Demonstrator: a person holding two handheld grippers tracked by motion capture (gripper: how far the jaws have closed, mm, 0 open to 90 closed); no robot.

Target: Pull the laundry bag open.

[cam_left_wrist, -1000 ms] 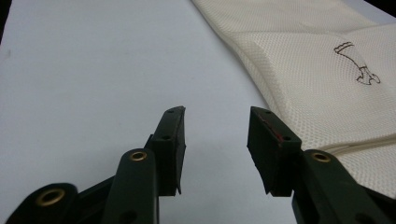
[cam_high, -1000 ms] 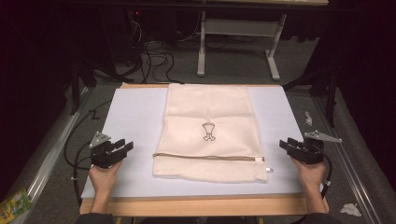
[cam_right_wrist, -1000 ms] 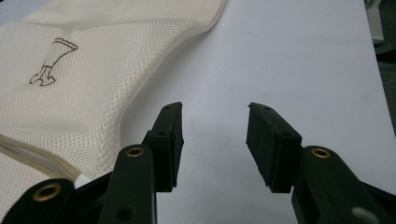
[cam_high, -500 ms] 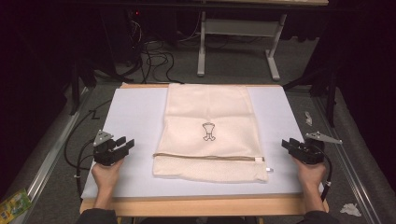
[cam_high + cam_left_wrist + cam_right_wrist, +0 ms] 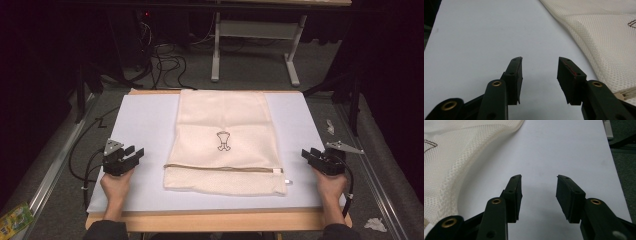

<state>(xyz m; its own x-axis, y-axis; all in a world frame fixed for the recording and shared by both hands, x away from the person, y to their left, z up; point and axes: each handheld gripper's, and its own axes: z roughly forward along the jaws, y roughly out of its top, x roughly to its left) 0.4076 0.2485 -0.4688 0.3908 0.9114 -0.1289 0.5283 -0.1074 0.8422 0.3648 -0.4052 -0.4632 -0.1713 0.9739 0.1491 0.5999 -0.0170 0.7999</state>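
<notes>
White mat (image 5: 145,125) bears mesh bag (image 5: 225,140); its zipper pull (image 5: 625,93) beside left gripper (image 5: 539,72)

My two grippers, left gripper (image 5: 134,156) and right gripper (image 5: 309,155), are black with brass rivets, grey three-cornered top plates, trailing black cables, and dark sleeves.

Left gripper (image 5: 134,154), right gripper (image 5: 307,155): jaws apart, empty.

The bag (image 5: 224,145) I work beside is cream woven mesh cloth, matt and rough. The mat (image 5: 145,125) is smooth matt white; my gripper (image 5: 539,75) is matt black plastic.
</notes>
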